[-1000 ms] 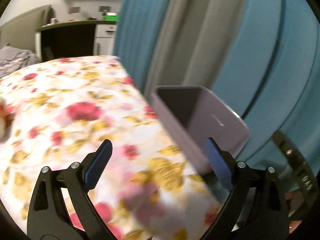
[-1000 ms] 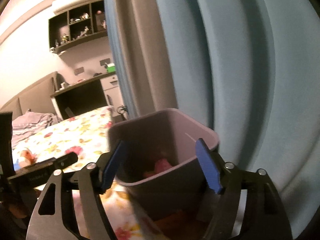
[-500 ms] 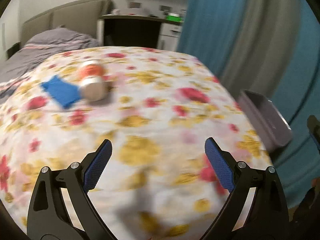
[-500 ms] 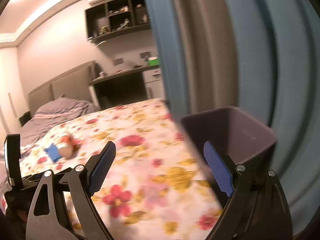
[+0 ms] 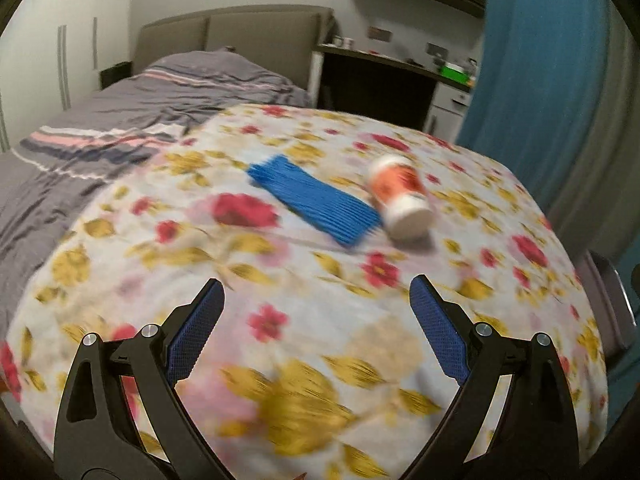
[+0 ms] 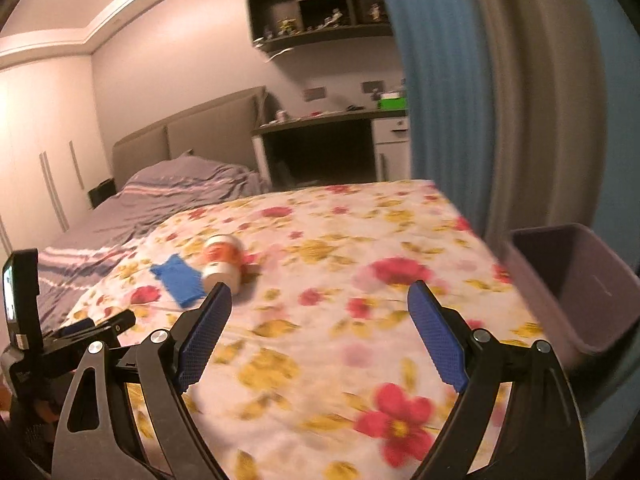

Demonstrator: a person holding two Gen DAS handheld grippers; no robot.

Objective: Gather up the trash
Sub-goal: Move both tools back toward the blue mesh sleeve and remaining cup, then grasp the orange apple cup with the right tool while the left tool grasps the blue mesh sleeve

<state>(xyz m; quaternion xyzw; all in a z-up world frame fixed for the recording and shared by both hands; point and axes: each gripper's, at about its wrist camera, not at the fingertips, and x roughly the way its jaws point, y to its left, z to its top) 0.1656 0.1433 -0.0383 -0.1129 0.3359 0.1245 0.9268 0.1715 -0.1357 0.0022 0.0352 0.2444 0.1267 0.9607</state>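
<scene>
Two pieces of trash lie on the floral-print bedspread (image 5: 320,340): a flat blue ribbed wrapper (image 5: 316,200) and a white plastic cup with an orange label (image 5: 400,196), tipped on its side with its mouth toward the camera. In the left wrist view they sit just above centre, the wrapper's right end touching or almost touching the cup. In the right wrist view the same pair shows at centre left, wrapper (image 6: 180,280) left of cup (image 6: 222,260).

The left hand-held gripper (image 5: 316,320) hovers over the bedspread with its blue pads spread wide, released and holding nothing, lined up roughly toward the trash, probably to take one piece next. The right hand-held gripper (image 6: 318,320) is likewise released and empty.

The grey-purple rectangular plastic bin (image 6: 576,288) stands off the bed's edge at the right of the frame, near the blue curtain (image 6: 420,80), likely so collected items can be dropped in from the bed. Its contents cannot be seen.
</scene>
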